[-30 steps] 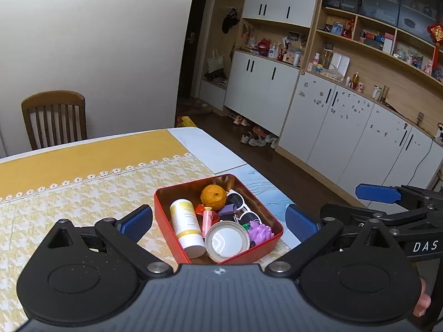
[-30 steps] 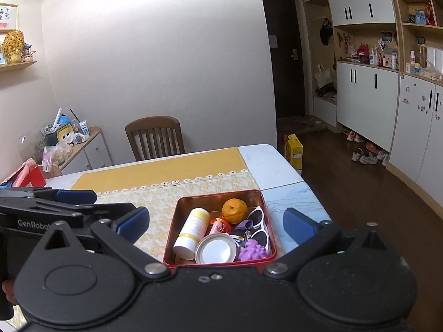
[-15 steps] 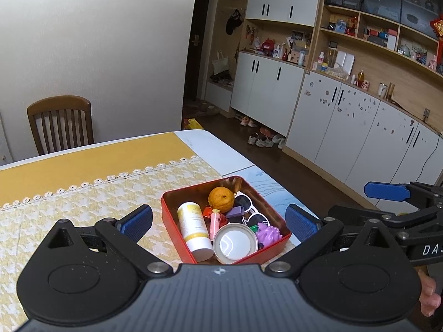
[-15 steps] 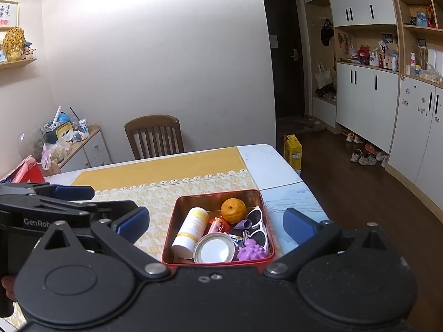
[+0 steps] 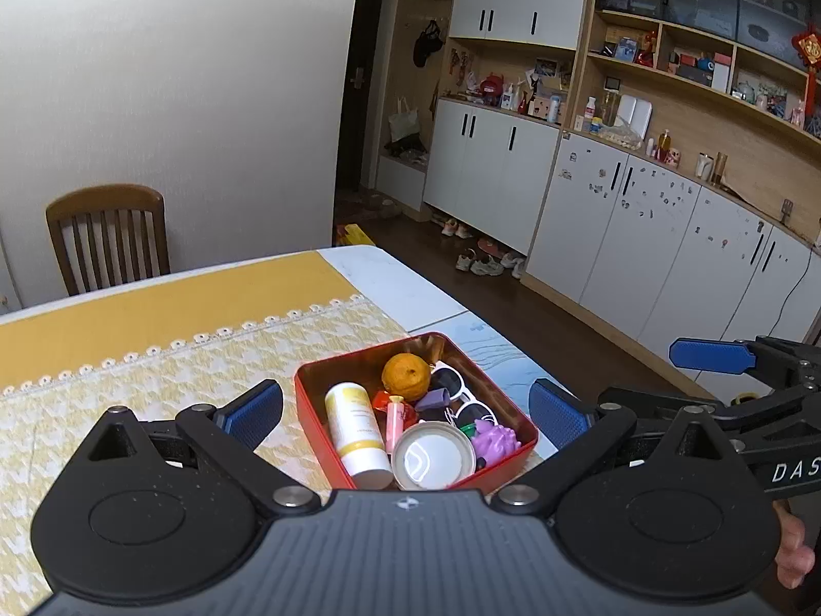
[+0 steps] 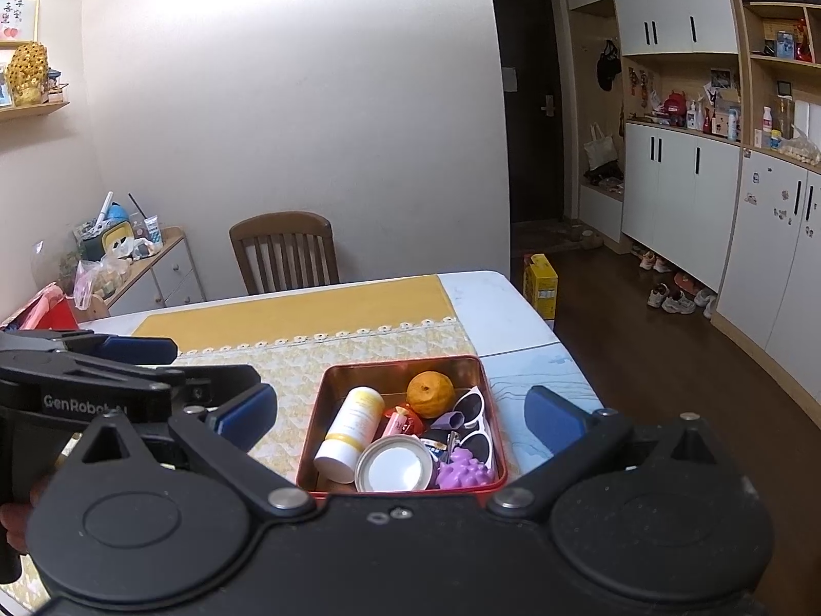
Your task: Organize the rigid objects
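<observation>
A red tray (image 5: 308, 410) (image 6: 400, 363) sits near the table's right edge. It holds an orange (image 5: 405, 373) (image 6: 430, 393), a white and yellow bottle (image 5: 356, 428) (image 6: 351, 426), a round white lid (image 5: 432, 457) (image 6: 394, 467), white sunglasses (image 5: 462, 400) (image 6: 474, 423), a purple spiky toy (image 5: 493, 439) (image 6: 461, 471) and small red and purple pieces. My left gripper (image 5: 405, 410) is open and empty, held above and short of the tray. My right gripper (image 6: 400, 410) is open and empty, also above the tray's near side. Each gripper shows at the edge of the other's view.
The table (image 6: 492, 308) has a yellow patterned cloth (image 5: 154, 359). A wooden chair (image 6: 285, 251) stands at the far side. White cabinets (image 5: 616, 220) and shoes (image 5: 482, 256) line the right wall. A yellow box (image 6: 540, 282) sits on the floor.
Both grippers have shifted slightly, the left view rising and turning a little left. Both stay open and empty. The tray and its contents have not moved.
</observation>
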Available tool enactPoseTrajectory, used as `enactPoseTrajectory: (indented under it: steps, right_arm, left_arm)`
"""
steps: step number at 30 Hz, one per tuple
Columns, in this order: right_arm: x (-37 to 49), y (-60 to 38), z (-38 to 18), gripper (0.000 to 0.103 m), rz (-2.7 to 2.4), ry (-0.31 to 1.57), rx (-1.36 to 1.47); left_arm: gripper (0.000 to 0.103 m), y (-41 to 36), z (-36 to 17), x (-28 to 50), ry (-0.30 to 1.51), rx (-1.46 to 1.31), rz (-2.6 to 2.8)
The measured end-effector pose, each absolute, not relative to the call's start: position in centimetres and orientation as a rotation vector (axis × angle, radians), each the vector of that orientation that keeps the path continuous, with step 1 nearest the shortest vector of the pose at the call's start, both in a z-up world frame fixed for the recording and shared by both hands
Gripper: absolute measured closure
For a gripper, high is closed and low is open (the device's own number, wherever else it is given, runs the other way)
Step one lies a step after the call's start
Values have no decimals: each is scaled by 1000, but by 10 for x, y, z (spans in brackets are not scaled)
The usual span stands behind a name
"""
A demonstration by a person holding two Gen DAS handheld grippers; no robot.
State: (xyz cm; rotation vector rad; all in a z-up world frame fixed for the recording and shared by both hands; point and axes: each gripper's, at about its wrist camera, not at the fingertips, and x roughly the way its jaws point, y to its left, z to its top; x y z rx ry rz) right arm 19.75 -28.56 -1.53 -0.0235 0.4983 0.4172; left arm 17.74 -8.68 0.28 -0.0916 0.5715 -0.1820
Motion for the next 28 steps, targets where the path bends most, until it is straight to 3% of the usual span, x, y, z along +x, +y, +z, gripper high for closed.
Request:
enactPoseTrajectory:
  steps: [28]
  right_arm:
    - [205, -286, -14, 0, 402, 517, -10]
  left_arm:
    - [0, -76, 7, 173, 570, -107, -166]
